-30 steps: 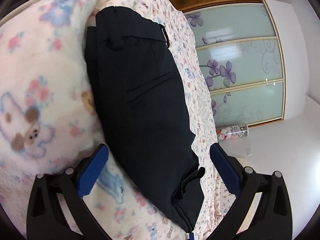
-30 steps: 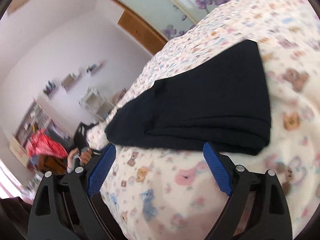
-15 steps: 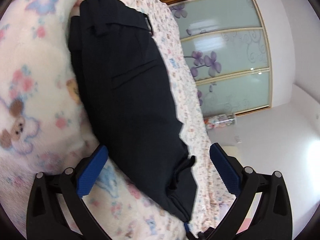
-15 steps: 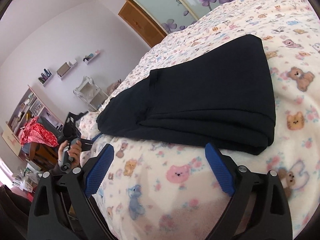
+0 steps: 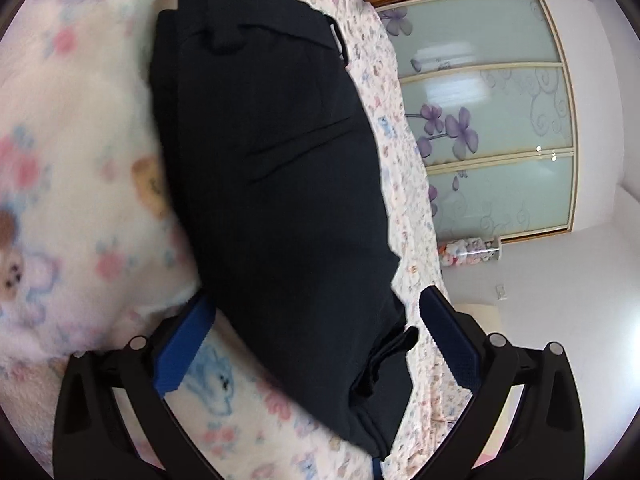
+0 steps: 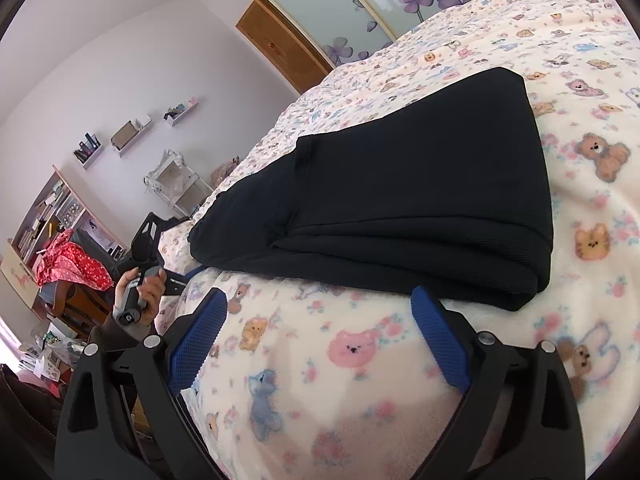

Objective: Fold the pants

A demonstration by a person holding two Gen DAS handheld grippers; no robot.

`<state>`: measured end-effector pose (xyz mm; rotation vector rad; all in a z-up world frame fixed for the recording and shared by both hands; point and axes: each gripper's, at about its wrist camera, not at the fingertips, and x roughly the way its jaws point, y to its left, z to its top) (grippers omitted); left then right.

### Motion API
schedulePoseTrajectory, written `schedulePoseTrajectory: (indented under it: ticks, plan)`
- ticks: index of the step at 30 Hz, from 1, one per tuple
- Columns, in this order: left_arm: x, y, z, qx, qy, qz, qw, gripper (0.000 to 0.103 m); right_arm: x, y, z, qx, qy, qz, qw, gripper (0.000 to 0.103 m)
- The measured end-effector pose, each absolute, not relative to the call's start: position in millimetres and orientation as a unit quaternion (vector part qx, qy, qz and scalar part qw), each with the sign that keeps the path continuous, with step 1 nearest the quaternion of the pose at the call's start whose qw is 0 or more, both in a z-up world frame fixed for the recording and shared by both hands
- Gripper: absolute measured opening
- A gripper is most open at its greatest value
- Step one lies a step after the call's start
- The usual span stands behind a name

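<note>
Black pants (image 5: 276, 184) lie folded in a flat stack on a cartoon-print fleece blanket (image 5: 72, 184). The waistband and a belt loop are at the far end in the left wrist view. My left gripper (image 5: 316, 340) is open, its blue pads on either side of the near end of the stack, above it. In the right wrist view the pants (image 6: 420, 200) show their layered folded edge. My right gripper (image 6: 320, 320) is open just short of that edge, with only blanket (image 6: 360, 380) between its fingers.
A person's hand (image 6: 140, 292) holds the other gripper's handle at the bed's left edge. Sliding wardrobe doors (image 5: 492, 120) with purple flowers stand beyond the bed. Shelves and a red-cloth-covered chair (image 6: 76, 264) fill the room's left side.
The left gripper has shifted a little over the near end of the pants. The right gripper has drawn slightly closer to the folded edge. Both stay open.
</note>
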<state>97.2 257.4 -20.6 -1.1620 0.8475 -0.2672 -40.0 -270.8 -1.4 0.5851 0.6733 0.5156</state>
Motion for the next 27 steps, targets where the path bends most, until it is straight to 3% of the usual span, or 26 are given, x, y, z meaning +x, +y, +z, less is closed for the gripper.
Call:
schedulePoseTrajectory:
  ticks: [6,12,15,18,20,23,27]
  plan:
    - [91,249,-3,-0.467,0.337,-0.165,0.801,0.101,-39,-268,-1,0.273,0.324,0.247,0.872,0.097]
    - [100,282,-25,-0.576,0.32,-0.121,0.742,0.098,-40,-267,-1,0.268,0.323,0.247,0.874,0.097]
    - [105,288,-29,-0.6,0.32,-0.104,0.726,0.091,-40,-266,-1,0.268,0.322,0.246,0.874,0.098]
    - [101,298,-42,-0.627,0.326,-0.083,0.703,0.057,-42,-265,-1,0.266,0.321,0.246,0.875,0.098]
    - [105,304,-52,-0.633,0.341,-0.073,0.692,0.026,-42,-263,-1,0.265,0.321,0.246,0.875,0.098]
    - [106,304,-47,-0.601,0.352,-0.066,0.714,0.017,-43,-264,-1,0.266,0.32,0.246,0.875,0.098]
    - [106,290,-6,-0.49,0.372,-0.02,0.788,0.015,-45,-267,0,0.288,0.311,0.249,0.871,0.098]
